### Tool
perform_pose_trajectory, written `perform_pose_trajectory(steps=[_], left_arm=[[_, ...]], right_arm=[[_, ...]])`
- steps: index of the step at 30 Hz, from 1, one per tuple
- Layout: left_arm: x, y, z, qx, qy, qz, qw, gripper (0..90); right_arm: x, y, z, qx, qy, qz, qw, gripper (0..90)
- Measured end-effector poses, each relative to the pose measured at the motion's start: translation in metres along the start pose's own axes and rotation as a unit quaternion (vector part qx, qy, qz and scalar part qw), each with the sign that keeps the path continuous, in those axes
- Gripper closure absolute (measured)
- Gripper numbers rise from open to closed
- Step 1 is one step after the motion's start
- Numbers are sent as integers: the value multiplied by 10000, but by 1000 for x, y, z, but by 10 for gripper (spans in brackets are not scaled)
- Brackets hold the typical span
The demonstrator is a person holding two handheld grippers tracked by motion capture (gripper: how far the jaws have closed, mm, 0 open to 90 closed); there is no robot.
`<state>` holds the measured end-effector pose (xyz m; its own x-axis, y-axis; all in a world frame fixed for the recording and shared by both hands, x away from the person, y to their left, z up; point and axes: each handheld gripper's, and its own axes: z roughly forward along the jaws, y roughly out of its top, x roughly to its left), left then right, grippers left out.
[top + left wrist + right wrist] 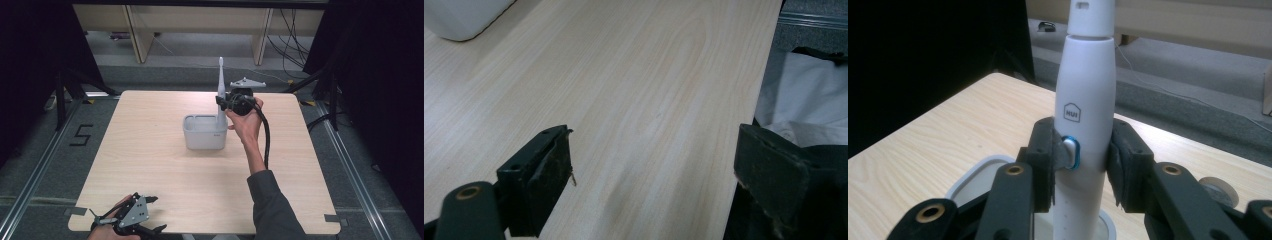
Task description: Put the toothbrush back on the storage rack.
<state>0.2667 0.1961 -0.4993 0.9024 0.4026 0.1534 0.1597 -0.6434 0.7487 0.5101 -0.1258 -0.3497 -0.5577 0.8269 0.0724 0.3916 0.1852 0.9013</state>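
Toothbrush [1086, 115] between right hand-held gripper [1082, 159] jaws

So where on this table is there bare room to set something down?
Nearly everywhere: the table is bare left of the white bin, in front of it down to the left tool, and along the right edge. The one crowded spot is the bin, where the right tool holds the toothbrush.
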Motion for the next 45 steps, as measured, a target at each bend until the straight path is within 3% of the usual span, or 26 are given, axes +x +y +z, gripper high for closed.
perform_pose_trajectory(steps=[3, 11, 14, 17, 18, 21, 25, 27, 28, 31, 32, 34, 35, 38, 39, 45], left_arm=[[0, 0, 0, 5, -10, -3, 10000, 148], [0, 0, -1, 9, -12, -3, 10000, 148], [0, 0, -1, 10, -14, 0, 10000, 148], [0, 0, -1, 14, -20, 2, 10000, 148], [0, 0, 0, 15, -18, 5, 10000, 148], [0, 0, 0, 13, -19, 3, 10000, 148], [-1, 0, 0, -25, 31, -3, 10000, 148], [0, 0, 0, -13, 25, 17, 10000, 148], [-1, 0, 0, -28, 28, 2, 10000, 148], [-1, 0, 0, -19, 24, -1, 10000, 148], [-1, 0, 0, -18, 22, 0, 10000, 148], [-1, 0, 0, -22, 24, 11, 10000, 148], [-1, 0, 0, -23, 25, 7, 10000, 148], [-1, 0, 0, -23, 28, 3, 10000, 148], [-1, 0, 0, -23, 26, 2, 10000, 148], [-1, 0, 0, -22, 28, 0, 10000, 148]], right_arm=[[-1, -1, 4, 34, 29, 56, 10000, 664], [-2, -6, 12, 114, -86, -98, 9998, 664], [-2, -9, 14, 119, -82, 44, 9999, 663], [-5, -14, 17, 132, -52, -47, 9999, 663], [-5, -17, 18, 172, -81, 85, 9998, 663], [-7, -22, 20, 228, -100, 172, 9995, 663], [-8, -27, 23, 267, -95, 42, 9996, 662], [-7, -30, 23, 335, -109, 91, 9993, 663], [-8, -31, 24, 353, -137, -19, 9993, 662], [-8, -35, 27, 389, -139, -32, 9991, 663], [-6, -36, 27, 456, -150, 70, 9988, 663], [-9, -38, 28, 445, -200, -138, 9987, 663], [-7, -39, 28, 547, -183, 30, 9983, 663], [-9, -42, 30, 527, -167, -69, 9984, 663], [-8, -43, 30, 542, -140, 23, 9984, 663], [-9, -48, 32, 599, -194, -52, 9980, 663]])
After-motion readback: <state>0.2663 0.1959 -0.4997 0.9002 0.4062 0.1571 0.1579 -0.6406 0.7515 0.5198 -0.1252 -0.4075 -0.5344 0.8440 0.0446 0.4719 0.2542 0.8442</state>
